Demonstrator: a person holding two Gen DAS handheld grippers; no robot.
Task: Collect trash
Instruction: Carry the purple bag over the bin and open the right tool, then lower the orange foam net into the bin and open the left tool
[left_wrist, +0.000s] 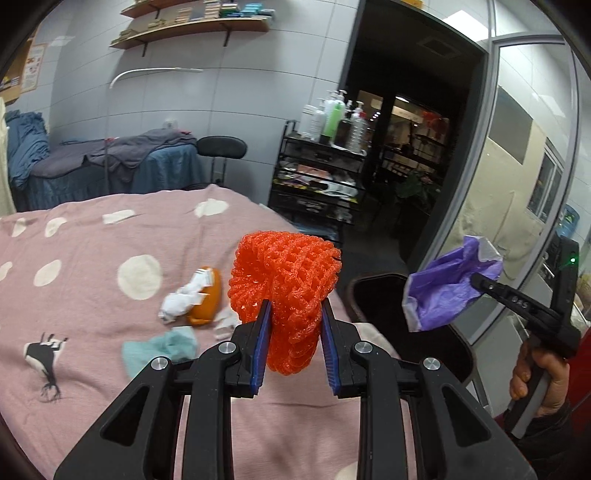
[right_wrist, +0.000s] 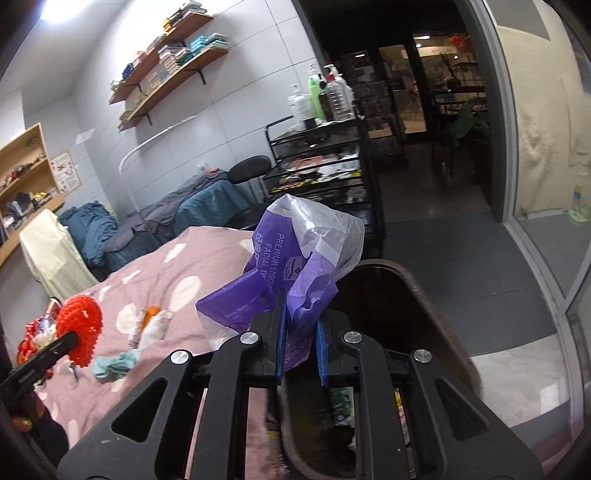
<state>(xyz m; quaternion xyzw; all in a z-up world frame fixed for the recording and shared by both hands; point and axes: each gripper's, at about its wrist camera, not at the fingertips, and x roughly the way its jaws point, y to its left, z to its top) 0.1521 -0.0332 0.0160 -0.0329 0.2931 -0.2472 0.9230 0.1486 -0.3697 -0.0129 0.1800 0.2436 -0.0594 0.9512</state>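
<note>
My left gripper (left_wrist: 295, 314) is shut on an orange foam fruit net (left_wrist: 284, 280) and holds it above the pink dotted bedspread (left_wrist: 92, 295). The net also shows in the right wrist view (right_wrist: 81, 325). My right gripper (right_wrist: 300, 314) is shut on a purple plastic tissue wrapper (right_wrist: 291, 266) and holds it over the dark trash bin (right_wrist: 413, 314) beside the bed. From the left wrist view the wrapper (left_wrist: 443, 291) hangs above the bin (left_wrist: 376, 291). On the bed lie crumpled white paper (left_wrist: 181, 299), an orange peel (left_wrist: 208, 299) and a teal tissue (left_wrist: 162, 347).
A black wire cart (right_wrist: 317, 162) with bottles stands beyond the bed's end. A blue-covered bed (left_wrist: 110, 166) and a black stool (left_wrist: 221, 147) are at the back. A dark doorway (right_wrist: 424, 110) and a glass wall (right_wrist: 546, 184) are to the right.
</note>
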